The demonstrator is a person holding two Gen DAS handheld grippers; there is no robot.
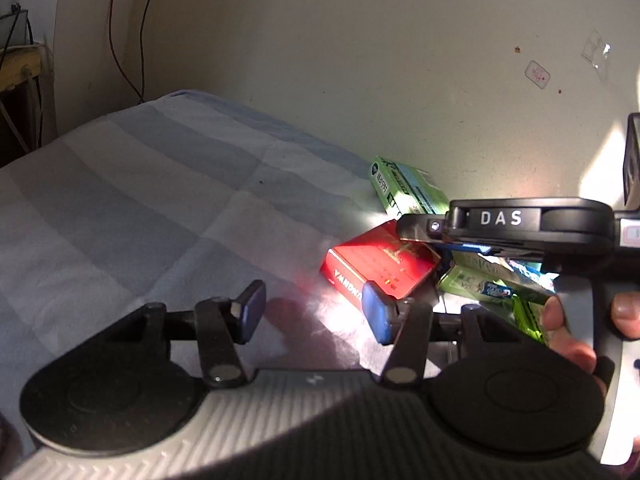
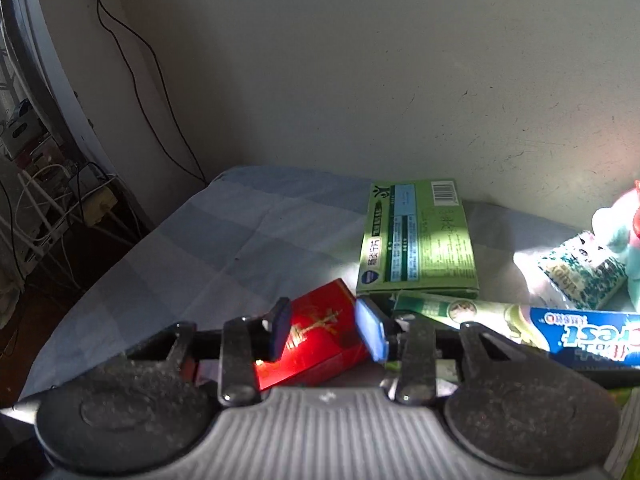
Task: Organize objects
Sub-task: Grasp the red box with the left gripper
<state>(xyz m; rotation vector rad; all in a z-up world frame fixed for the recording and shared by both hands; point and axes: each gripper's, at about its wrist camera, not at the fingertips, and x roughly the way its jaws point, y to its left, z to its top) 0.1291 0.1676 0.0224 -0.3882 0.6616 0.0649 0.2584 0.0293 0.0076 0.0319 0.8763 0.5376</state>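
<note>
I see my right gripper (image 2: 328,330) with its jaws apart over the red box (image 2: 320,340), not squeezing it. The box lies on the checked blanket (image 2: 224,240), just before the green box (image 2: 420,248). My left gripper (image 1: 312,312) is released too, empty, with the red box (image 1: 376,264) near its right finger.

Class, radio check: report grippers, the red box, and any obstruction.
Left gripper open, empty. Right gripper open over red cardboard box, no grip. Green carton, toothpaste box crowd beside.

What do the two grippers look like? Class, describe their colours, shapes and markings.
The left gripper and the right gripper match: ribbed grey body, two round black discs, black linkage arms with silver pivots, blue rectangular pads. Seen from the left wrist, the right one's side is black with "DAS" in white letters.
</note>
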